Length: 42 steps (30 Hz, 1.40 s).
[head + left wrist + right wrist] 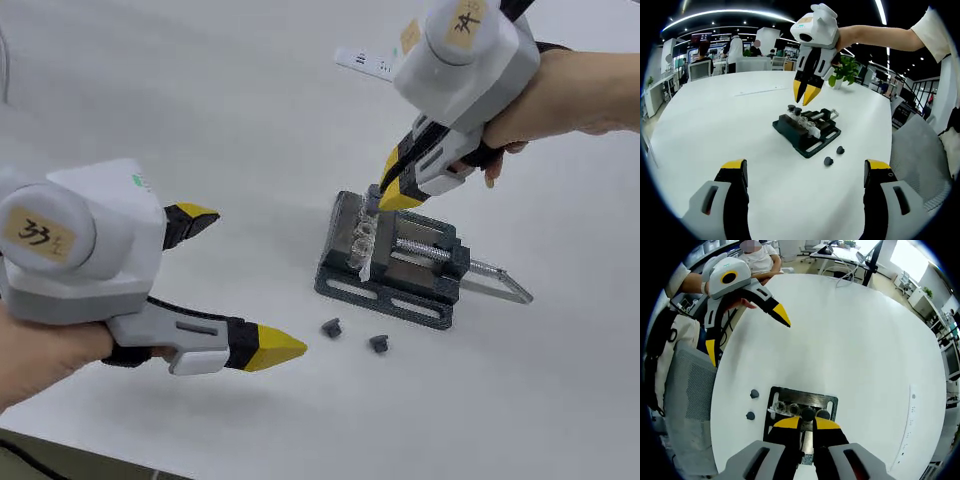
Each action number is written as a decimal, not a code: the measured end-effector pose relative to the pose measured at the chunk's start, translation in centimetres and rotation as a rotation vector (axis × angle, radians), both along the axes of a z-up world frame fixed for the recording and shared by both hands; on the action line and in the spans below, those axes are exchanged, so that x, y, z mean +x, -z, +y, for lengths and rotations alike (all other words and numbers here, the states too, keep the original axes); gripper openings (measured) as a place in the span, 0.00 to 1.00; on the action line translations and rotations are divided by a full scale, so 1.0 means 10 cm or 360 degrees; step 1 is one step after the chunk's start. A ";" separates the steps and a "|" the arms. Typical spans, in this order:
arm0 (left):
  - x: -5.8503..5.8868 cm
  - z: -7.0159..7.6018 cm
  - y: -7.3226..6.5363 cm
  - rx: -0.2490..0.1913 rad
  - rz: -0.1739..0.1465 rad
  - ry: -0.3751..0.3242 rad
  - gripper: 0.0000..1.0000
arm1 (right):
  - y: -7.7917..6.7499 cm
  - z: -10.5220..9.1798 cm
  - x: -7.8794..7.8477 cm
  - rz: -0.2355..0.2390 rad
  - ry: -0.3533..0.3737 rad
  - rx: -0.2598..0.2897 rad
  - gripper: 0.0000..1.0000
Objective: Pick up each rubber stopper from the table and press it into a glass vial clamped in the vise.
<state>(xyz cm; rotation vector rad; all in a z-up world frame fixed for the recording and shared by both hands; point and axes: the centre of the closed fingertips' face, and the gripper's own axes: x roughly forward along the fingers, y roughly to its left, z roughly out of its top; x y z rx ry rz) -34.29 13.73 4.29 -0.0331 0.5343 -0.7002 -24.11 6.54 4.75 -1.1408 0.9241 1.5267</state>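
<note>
Right tool [382, 200] above vise [390, 292]; left tool [258, 280] agape

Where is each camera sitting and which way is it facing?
Head view: on the person's head, looking down at the black metal vise on the white table; left tool and right tool show.
Left gripper view: on the open left tool, facing across the table toward vise and right tool.
Right gripper view: on the right tool, looking down onto the vise, jaws shut on a dark grey rubber stopper.
Shared: both gripper views show two loose stoppers.
</note>
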 end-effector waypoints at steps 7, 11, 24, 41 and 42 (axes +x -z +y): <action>0.00 0.04 0.05 0.0004 0.0017 -0.0001 0.96 | 0.06 0.01 -0.02 0.0029 0.0025 0.0019 0.00; -0.01 0.04 0.08 0.0006 0.0028 0.0001 0.96 | 0.05 0.02 -0.03 0.0038 0.0023 0.0031 0.00; -0.02 0.01 0.11 -0.0002 0.0045 0.0008 0.96 | 0.10 0.04 -0.01 0.0064 0.0024 0.0023 0.00; -0.04 -0.07 0.15 -0.0029 0.0075 0.0021 0.96 | 0.13 0.06 0.01 0.0081 -0.0048 -0.0098 0.00; -0.04 -0.07 0.16 -0.0031 0.0075 0.0020 0.95 | 0.13 0.04 0.00 0.0083 -0.0046 -0.0099 0.00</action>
